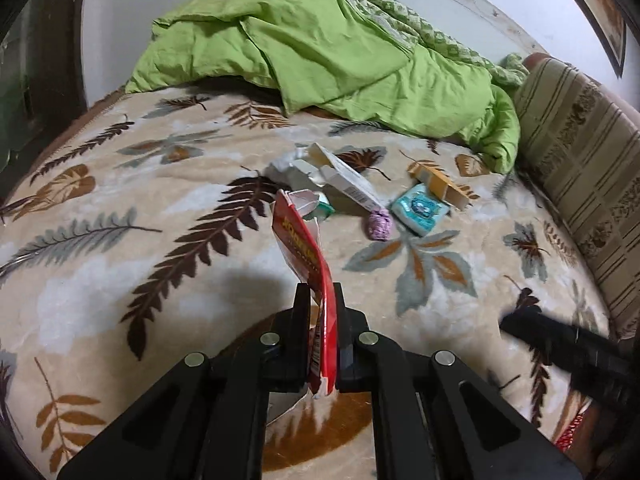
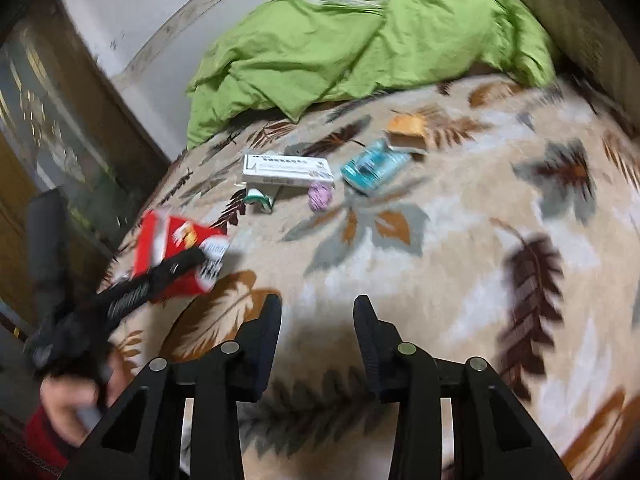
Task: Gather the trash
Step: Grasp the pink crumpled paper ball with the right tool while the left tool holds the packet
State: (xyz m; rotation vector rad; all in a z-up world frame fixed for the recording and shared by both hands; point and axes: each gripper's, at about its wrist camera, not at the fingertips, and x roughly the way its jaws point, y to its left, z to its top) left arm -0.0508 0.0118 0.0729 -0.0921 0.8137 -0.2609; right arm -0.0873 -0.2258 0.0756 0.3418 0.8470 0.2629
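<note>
Clamping the red wrapper [image 1: 306, 248], left gripper [image 1: 319, 300] has one piece; right gripper [image 2: 317, 312] half-open, empty. White box [image 1: 352, 184], pink wad [image 1: 379, 224], teal pack [image 1: 419, 209] beside it — still uncollected, approx. five left.

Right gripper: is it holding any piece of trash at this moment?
No: in its own wrist view the right gripper stands open over the bare leaf-print blanket, with nothing between its fingers.
</note>
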